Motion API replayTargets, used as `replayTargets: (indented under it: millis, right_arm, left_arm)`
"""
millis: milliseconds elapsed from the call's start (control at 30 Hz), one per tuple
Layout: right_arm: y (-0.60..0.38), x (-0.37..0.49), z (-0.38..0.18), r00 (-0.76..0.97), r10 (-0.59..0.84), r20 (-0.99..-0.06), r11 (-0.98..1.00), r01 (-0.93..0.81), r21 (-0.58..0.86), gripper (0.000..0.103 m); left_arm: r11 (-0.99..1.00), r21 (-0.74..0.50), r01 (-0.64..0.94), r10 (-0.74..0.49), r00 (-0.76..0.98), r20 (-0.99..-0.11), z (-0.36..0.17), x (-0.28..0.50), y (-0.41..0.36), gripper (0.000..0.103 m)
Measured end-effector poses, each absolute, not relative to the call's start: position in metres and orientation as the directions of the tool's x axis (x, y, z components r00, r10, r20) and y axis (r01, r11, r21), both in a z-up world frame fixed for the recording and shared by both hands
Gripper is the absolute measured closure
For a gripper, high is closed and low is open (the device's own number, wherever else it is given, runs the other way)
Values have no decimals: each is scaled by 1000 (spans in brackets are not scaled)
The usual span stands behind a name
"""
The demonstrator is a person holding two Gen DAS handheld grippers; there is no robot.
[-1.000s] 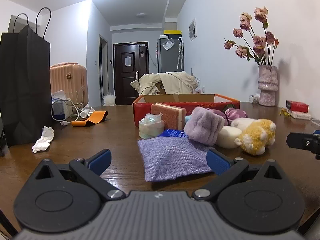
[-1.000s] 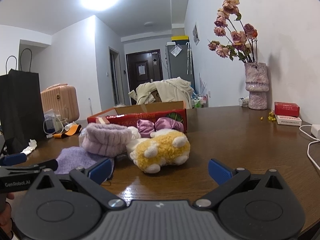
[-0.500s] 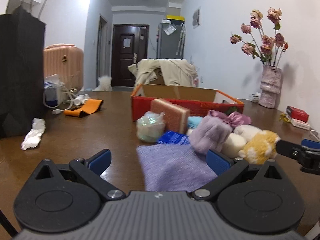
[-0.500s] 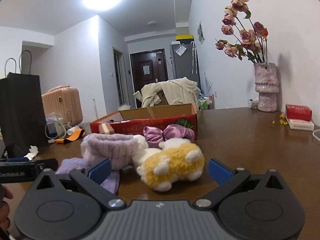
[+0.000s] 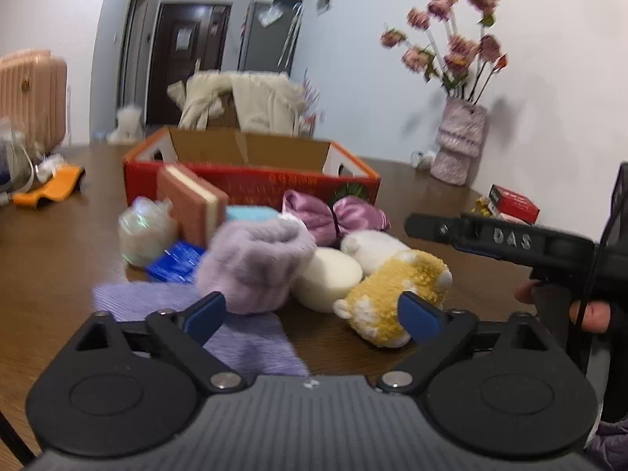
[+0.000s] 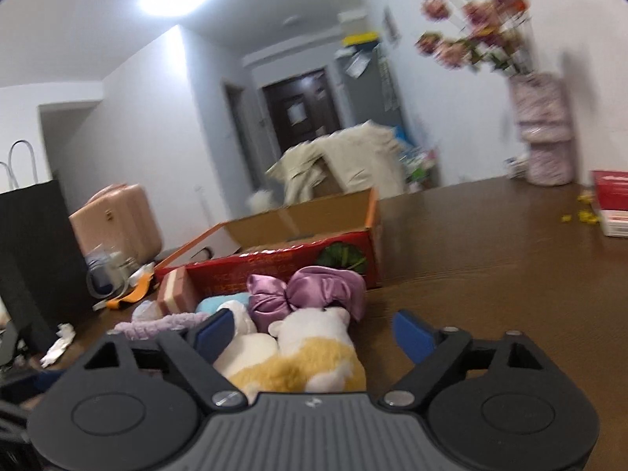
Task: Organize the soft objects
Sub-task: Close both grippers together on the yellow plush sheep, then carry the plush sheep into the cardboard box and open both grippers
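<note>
A pile of soft things lies on the brown table before a red cardboard box [image 5: 251,180]: a yellow-and-white plush toy [image 5: 396,294], a fluffy lilac piece [image 5: 255,267], a white foam oval [image 5: 329,278], a purple satin bow [image 5: 333,216], a lilac knit cloth [image 5: 239,333] and a pink sponge [image 5: 192,204]. My left gripper [image 5: 312,316] is open, just short of the lilac piece and the plush. My right gripper [image 6: 314,331] is open, its jaws either side of the plush toy [image 6: 310,357]; the bow [image 6: 310,290] and box [image 6: 282,263] lie beyond. The right gripper also shows in the left view [image 5: 412,224].
A vase of dried roses [image 5: 459,145] and red packets [image 5: 514,204] stand at the table's right. A black paper bag [image 6: 35,259], crumpled tissue [image 6: 59,343], an orange item [image 5: 47,192] and cables lie at the left. A pink suitcase [image 6: 117,223] stands behind.
Both grippers have moved forward toward the pile. The right gripper has dropped over the plush toy, which now sits between its jaws. Both stay open.
</note>
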State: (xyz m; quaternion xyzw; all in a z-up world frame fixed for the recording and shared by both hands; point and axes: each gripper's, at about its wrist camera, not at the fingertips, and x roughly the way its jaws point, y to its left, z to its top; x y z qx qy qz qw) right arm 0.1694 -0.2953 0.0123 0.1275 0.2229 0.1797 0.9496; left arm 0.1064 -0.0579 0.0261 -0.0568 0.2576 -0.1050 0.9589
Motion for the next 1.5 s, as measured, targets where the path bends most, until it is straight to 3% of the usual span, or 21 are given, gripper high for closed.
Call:
replayTargets:
  millis: [133, 233, 300, 333, 433, 500, 533, 767, 833, 900, 1100, 1200, 1500]
  right_arm:
    - [-305, 193, 6, 793, 441, -421, 879, -286, 382, 26]
    - [-309, 196, -4, 762, 474, -440, 856, -283, 432, 35]
    - [-311, 192, -12, 737, 512, -441, 833, -300, 465, 62]
    - [-315, 188, -15, 731, 532, -429, 817, -307, 489, 64]
    - [-323, 175, -17, 737, 538, -410, 804, -302, 512, 64]
    - [-329, 168, -17, 732, 545, -408, 791, -289, 539, 66]
    - [-331, 163, -15, 724, 556, -408, 783, -291, 550, 67]
    - [-345, 141, -10, 735, 562, -380, 769, -294, 568, 67]
    - [-344, 144, -12, 728, 560, -394, 777, -297, 555, 63]
    - [-343, 147, -14, 724, 563, -399, 778, -300, 552, 53]
    - [-340, 148, -19, 704, 577, -414, 774, -310, 552, 55]
    - [-337, 147, -8, 709, 572, -412, 786, -330, 523, 57]
    - [-326, 197, 63, 772, 576, -268, 771, -405, 491, 58]
  left_arm:
    - [975, -198, 98, -188, 840, -509, 21, 121, -70, 11]
    - [970, -231, 76, -191, 826, -530, 18, 127, -76, 15]
    - [958, -272, 88, -228, 808, -543, 12, 130, -80, 20]
    - [952, -290, 93, -245, 800, -548, 9, 131, -81, 22]
    - [934, -341, 109, -289, 792, -538, 5, 130, -85, 30]
    - [918, -375, 132, -330, 779, -534, 5, 128, -86, 49]
    - [907, -391, 153, -359, 766, -533, 6, 127, -88, 51]
    - [915, -367, 168, -350, 781, -517, 16, 117, -97, 43]
    - [912, -380, 153, -351, 772, -531, 14, 121, -95, 43]
    - [903, -401, 153, -367, 758, -539, 12, 123, -94, 43]
    - [891, -425, 159, -391, 746, -539, 7, 123, -95, 53]
    - [871, -460, 174, -412, 769, -489, 20, 123, -90, 53]
    - [865, -427, 263, -430, 827, -363, 93, 176, -81, 53]
